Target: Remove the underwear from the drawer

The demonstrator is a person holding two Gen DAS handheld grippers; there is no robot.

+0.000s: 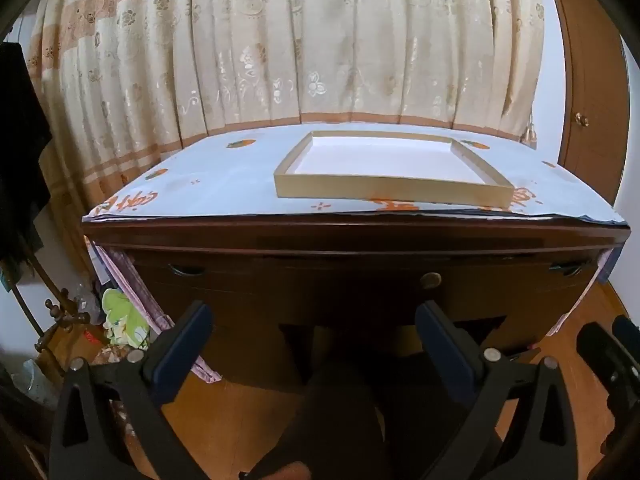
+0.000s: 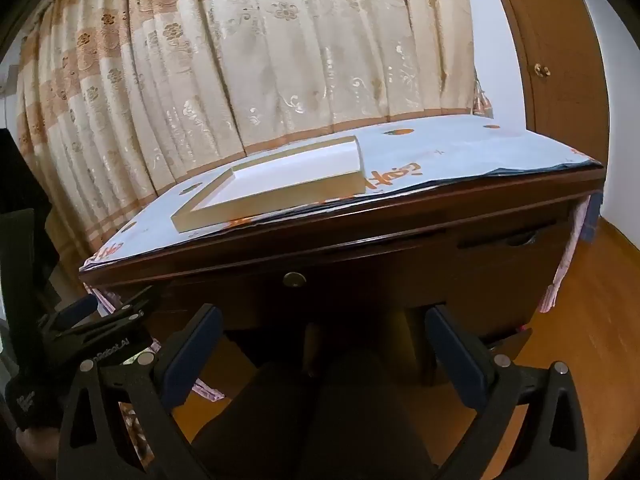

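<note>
A: Where does each gripper stand?

B: Both hang in front of the dark wooden desk, angled downward. The left gripper (image 1: 314,320) has its fingers (image 1: 191,334) spread as wide as they go, with nothing between them. The right gripper (image 2: 322,326) is the same: fingers (image 2: 450,344) fully apart and empty.

A: And the underwear?

B: Not visible in either view. The drawer (image 1: 360,284) under the worktop (image 1: 224,184) is closed, so whatever is inside is hidden. Its small round knob (image 1: 431,280) sits on the front, right of centre in the left wrist view.

A: So the first hold is on the knob?

B: I judge so. It is small, hard and rounded, probably smooth, so the fingers would need to close squarely on it from either side to avoid slipping off.

A: How will the garment handle?

B: Presumably light, soft and limp. It should bunch under a pinch and need little force, though a fold of cloth could drag neighbouring items along. Pinching a raised fold or a thicker edge seems safest.

A: Anything on top?

B: A shallow empty tray (image 1: 400,194) rests on the patterned cloth (image 1: 208,188), with a curtain (image 1: 320,40) behind. It looks like a possible place to set the garment, but that is a guess.
</note>
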